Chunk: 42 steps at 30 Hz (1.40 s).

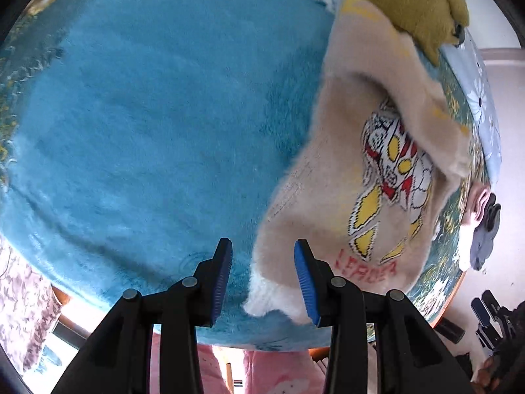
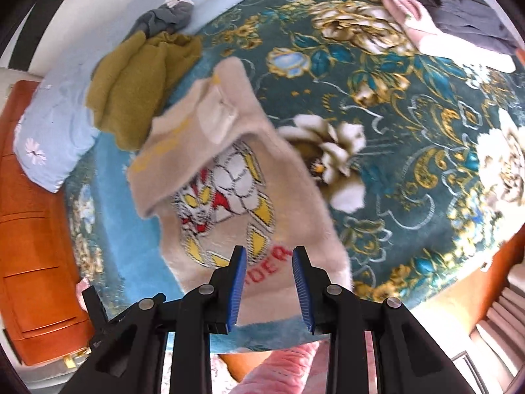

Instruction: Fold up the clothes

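With both sets of fingers parted and empty over the beige sweater (image 1: pixel 328 203) on the bed (image 1: pixel 147 115), I should pinch its bottom hem (image 1: pixel 262 302) corners evenly before folding.

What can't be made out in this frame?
- Sweater: blurred in both views; its red lettering is unreadable in the left view and half hidden by the right gripper in the right.
- Olive garment: cut off by the left view's top edge.
- Dark clothes: cut by the right view's edge.
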Each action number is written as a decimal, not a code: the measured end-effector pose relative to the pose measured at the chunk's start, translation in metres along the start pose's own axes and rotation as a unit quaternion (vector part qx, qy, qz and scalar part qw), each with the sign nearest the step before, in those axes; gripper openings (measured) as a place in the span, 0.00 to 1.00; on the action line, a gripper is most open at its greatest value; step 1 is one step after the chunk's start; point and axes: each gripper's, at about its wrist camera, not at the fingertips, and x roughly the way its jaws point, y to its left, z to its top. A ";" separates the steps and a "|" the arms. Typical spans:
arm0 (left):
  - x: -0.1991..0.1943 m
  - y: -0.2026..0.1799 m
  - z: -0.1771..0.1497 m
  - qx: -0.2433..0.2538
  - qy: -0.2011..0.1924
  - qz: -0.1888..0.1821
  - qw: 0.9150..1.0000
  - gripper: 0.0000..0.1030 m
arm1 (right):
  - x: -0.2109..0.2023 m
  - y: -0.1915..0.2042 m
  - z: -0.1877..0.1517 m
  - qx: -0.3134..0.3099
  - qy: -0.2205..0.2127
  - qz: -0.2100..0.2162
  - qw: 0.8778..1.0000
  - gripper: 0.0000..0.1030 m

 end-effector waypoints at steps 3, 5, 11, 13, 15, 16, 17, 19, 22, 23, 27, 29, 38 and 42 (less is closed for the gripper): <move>0.012 -0.005 0.001 0.015 0.001 -0.001 1.000 0.39 | -0.001 -0.004 -0.004 0.002 -0.008 -0.014 1.000 0.31; 0.021 -0.008 -0.002 0.026 0.004 0.006 1.000 0.39 | 0.004 -0.006 -0.004 0.000 -0.007 -0.023 1.000 0.32; 0.046 -0.001 -0.009 0.016 0.028 0.009 0.999 0.39 | 0.048 -0.018 -0.004 -0.008 0.038 -0.047 0.998 0.34; 0.049 0.007 -0.007 -0.004 0.029 -0.003 1.000 0.39 | 0.068 -0.021 -0.005 -0.016 0.056 -0.050 0.997 0.36; 0.049 0.014 -0.005 -0.021 0.023 -0.013 0.999 0.39 | 0.086 -0.024 -0.005 -0.024 0.067 -0.052 0.996 0.38; 0.049 0.017 -0.004 -0.028 0.021 -0.015 0.999 0.39 | 0.095 -0.025 -0.005 -0.027 0.072 -0.053 0.996 0.38; 0.050 0.019 -0.003 -0.029 0.020 -0.013 0.999 0.39 | 0.104 -0.026 -0.005 -0.030 0.077 -0.053 0.995 0.39; 0.053 0.019 -0.001 -0.031 0.020 -0.013 0.999 0.39 | 0.121 -0.030 -0.003 -0.031 0.084 -0.054 0.995 0.41; 0.056 0.014 -0.002 -0.027 0.016 -0.010 0.999 0.39 | 0.134 -0.037 0.000 -0.026 0.085 -0.056 0.994 0.43; 0.056 0.012 -0.002 -0.028 0.015 -0.008 0.999 0.39 | 0.138 -0.039 0.001 -0.024 0.085 -0.057 0.995 0.43; 0.054 0.007 -0.003 -0.039 0.009 -0.027 0.999 0.39 | 0.140 -0.053 0.005 0.001 0.064 -0.052 0.997 0.43; 0.058 0.004 -0.004 -0.047 0.011 -0.037 0.998 0.39 | 0.139 -0.063 0.006 0.025 0.057 -0.039 0.997 0.44; 0.069 -0.015 0.000 -0.042 0.032 -0.066 0.996 0.39 | 0.154 -0.079 -0.004 0.065 0.076 -0.014 0.995 0.49; 0.069 -0.017 -0.001 -0.052 0.036 -0.058 0.996 0.16 | 0.146 -0.067 -0.007 0.052 0.078 -0.020 0.995 0.17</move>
